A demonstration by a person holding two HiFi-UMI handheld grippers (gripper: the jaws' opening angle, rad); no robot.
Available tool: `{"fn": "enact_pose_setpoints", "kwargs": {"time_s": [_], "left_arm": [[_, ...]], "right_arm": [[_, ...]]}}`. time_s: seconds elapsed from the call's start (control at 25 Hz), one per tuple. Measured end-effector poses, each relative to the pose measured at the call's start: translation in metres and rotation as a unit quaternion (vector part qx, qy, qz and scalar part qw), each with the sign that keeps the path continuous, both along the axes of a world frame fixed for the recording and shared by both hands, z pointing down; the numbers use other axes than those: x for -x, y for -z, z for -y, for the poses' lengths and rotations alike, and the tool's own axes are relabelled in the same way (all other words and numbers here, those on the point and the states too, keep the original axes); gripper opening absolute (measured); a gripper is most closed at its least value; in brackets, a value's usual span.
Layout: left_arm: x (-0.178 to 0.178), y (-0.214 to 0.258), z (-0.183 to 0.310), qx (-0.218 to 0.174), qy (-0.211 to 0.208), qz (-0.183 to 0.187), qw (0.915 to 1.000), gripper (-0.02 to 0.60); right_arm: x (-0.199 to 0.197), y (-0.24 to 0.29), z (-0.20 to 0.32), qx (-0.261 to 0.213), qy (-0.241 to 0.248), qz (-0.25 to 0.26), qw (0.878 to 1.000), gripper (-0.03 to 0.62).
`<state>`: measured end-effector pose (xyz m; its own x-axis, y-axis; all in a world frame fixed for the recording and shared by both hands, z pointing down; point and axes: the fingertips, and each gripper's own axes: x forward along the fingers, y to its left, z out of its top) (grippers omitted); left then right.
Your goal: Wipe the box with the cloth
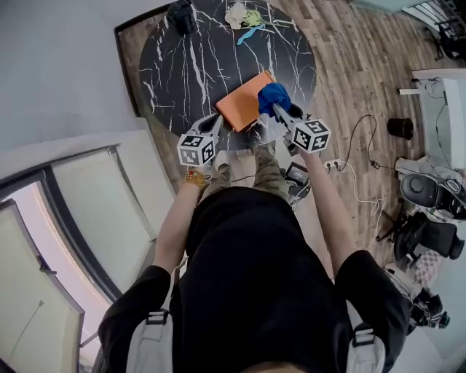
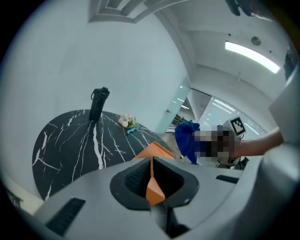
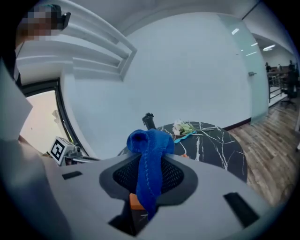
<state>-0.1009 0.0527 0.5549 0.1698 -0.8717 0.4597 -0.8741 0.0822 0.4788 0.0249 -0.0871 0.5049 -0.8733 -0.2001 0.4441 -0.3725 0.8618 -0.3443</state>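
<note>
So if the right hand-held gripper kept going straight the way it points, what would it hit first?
Probably the flat orange box, with the bunched blue cloth in its jaws touching first; the right hand-held gripper tilts down over the box's corner. Depth is unclear, though.

Office, glass partition [image 3: 260, 79], swivel chairs [image 1: 431, 237], ceiling strip light [image 2: 248, 52]

The left and middle of the dark desk [image 1: 175, 65] lie bare, leaving free passage beyond the orange box [image 1: 246, 100] at the near edge. At the far rim a black bottle [image 1: 182, 14] stands on the left and flowers [image 1: 242, 14] lie to its right, with a gap between them. A grey wall [image 1: 65, 65] hems the desk's left side.
</note>
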Motion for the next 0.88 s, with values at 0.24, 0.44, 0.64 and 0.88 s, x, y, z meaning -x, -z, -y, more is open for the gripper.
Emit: {"fn": "enact_pose_setpoints", "kwargs": {"time_s": [0.24, 0.44, 0.64, 0.88], "left_arm": [[0.008, -0.055, 0.015, 0.087, 0.045, -0.064, 0.9931, 0.083], [0.009, -0.084, 0.025, 0.138, 0.076, -0.105, 0.982, 0.091], [0.011, -0.096, 0.031, 0.154, 0.099, -0.102, 0.9778, 0.06], [0.012, -0.101, 0.029, 0.163, 0.102, -0.108, 0.9753, 0.08]], "right_arm": [[0.02, -0.081, 0.065, -0.045, 0.041, -0.164, 0.985, 0.078], [0.065, -0.135, 0.097, -0.082, 0.092, -0.24, 0.963, 0.078], [0.109, -0.141, 0.037, -0.098, 0.143, -0.238, 0.956, 0.071], [0.125, -0.14, -0.092, -0.081, 0.239, -0.199, 0.947, 0.044]]}}
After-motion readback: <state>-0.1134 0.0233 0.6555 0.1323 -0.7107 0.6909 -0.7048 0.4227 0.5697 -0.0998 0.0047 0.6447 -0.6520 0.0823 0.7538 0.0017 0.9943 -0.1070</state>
